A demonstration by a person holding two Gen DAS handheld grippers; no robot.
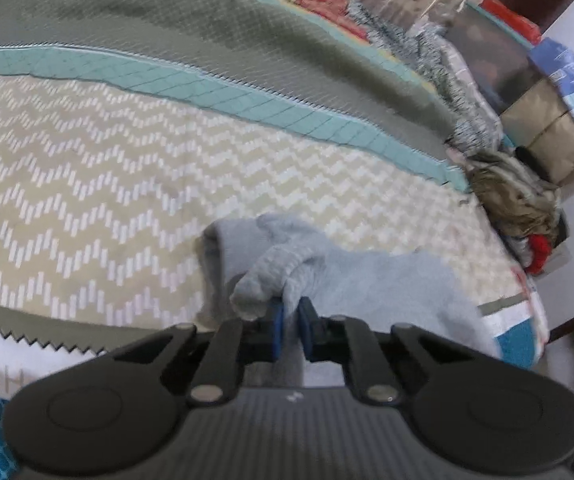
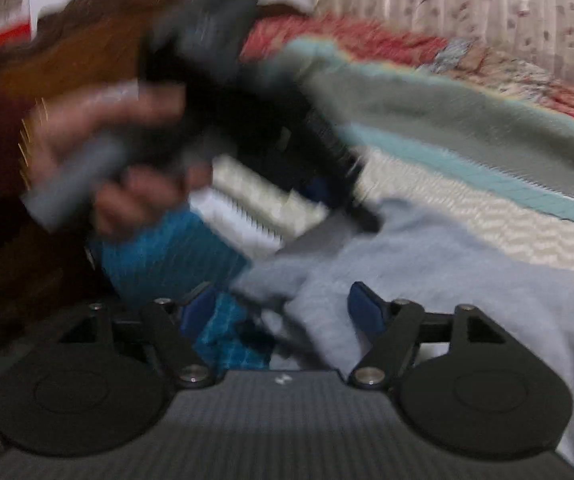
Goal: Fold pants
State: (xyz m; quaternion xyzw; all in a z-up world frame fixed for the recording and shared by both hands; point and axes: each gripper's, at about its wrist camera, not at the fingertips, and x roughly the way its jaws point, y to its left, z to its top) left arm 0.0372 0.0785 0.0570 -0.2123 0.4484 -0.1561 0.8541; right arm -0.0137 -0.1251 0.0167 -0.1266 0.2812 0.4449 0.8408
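The light grey-blue pants (image 1: 367, 276) lie bunched on the patterned bedspread (image 1: 107, 184). My left gripper (image 1: 291, 320) is shut on a fold of the pants and lifts it a little off the bed. In the right wrist view the pants (image 2: 427, 264) spread across the lower right. My right gripper (image 2: 283, 308) is open, its blue pads (image 2: 363, 304) on either side of the pants' near edge. The left gripper shows there too, as a blurred black shape (image 2: 319, 160) held by a hand, pinching the cloth.
A pile of crumpled clothes (image 1: 515, 200) sits at the bed's right edge, with boxes (image 1: 547, 132) beyond it. A curtain (image 2: 487, 4) hangs behind the bed. A red-patterned blanket (image 2: 367, 40) lies along the far side.
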